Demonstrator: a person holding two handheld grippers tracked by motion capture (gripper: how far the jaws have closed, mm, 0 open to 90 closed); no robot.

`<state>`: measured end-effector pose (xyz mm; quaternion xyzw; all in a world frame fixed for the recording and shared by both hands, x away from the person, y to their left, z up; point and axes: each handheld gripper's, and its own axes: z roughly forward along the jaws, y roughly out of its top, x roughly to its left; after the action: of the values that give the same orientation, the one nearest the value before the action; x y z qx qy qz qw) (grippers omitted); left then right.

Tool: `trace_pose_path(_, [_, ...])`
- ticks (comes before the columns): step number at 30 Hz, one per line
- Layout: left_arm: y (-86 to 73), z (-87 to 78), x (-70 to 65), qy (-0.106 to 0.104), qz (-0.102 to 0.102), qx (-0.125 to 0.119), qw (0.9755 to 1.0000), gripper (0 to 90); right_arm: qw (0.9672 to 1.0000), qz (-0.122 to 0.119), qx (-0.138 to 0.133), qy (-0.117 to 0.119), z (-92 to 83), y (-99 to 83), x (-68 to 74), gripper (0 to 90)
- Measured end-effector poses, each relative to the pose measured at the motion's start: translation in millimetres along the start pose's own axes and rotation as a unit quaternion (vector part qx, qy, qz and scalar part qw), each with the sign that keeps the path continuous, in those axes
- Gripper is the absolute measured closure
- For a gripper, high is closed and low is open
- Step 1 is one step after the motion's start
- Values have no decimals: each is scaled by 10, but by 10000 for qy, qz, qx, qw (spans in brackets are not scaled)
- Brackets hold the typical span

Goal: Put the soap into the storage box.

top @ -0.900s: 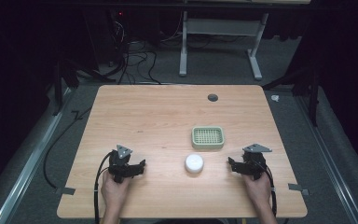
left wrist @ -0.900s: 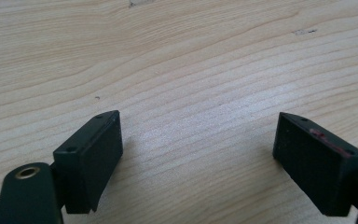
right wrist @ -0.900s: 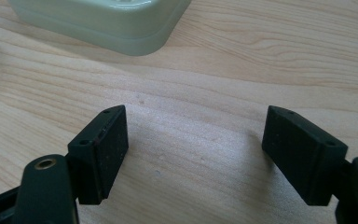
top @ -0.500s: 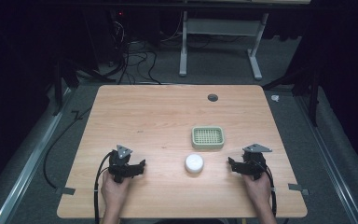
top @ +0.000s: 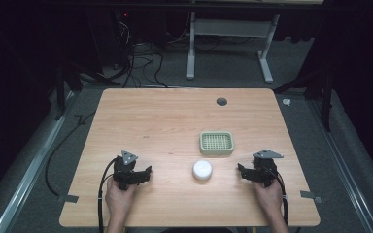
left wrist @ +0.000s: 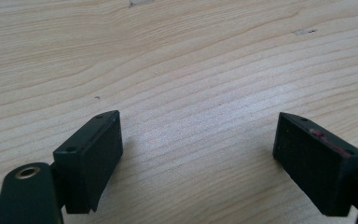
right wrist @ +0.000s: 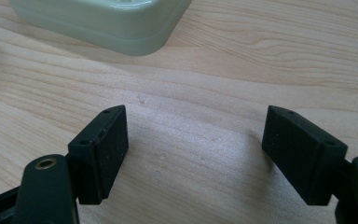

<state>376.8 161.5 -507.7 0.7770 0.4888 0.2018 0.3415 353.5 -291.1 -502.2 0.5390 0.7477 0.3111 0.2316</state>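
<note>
Holding two grippers low over the table (top: pixel 175 121), one in each hand. Our left gripper (top: pixel 145 173) sits near the front left edge, jaws spread wide, nothing between them; in the left gripper view (left wrist: pixel 198 149) we see bare wood grain in the gap between its two black pads (left wrist: pixel 93 154). Our right gripper (top: pixel 241 171) sits near the front right, jaws also spread wide and empty; the right gripper view (right wrist: pixel 196 149) shows bare wood in the gap too, with one corner of the green tray (right wrist: pixel 107 23) beyond the jaws, apart from them.

Count on the table: one white round lid (top: pixel 202 170), one pale green tray (top: pixel 216 142) with a grid top, one dark round hole (top: pixel 221 101) near the far edge. The lid lies between the two grippers, closer to the right one, touching neither. The tray sits just behind the lid, a small gap between them. Each gripper carries one grey three-cornered plate on top and trails one cable toward us. Two pieces of tape sit on the front corners, one per side.
</note>
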Motion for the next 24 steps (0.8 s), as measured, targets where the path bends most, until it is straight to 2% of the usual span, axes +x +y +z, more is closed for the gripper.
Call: trace_pose_path(24, [1, 0, 0, 0, -1, 1, 10000, 162, 10000, 17, -35, 81, -25, -11, -27, 222])
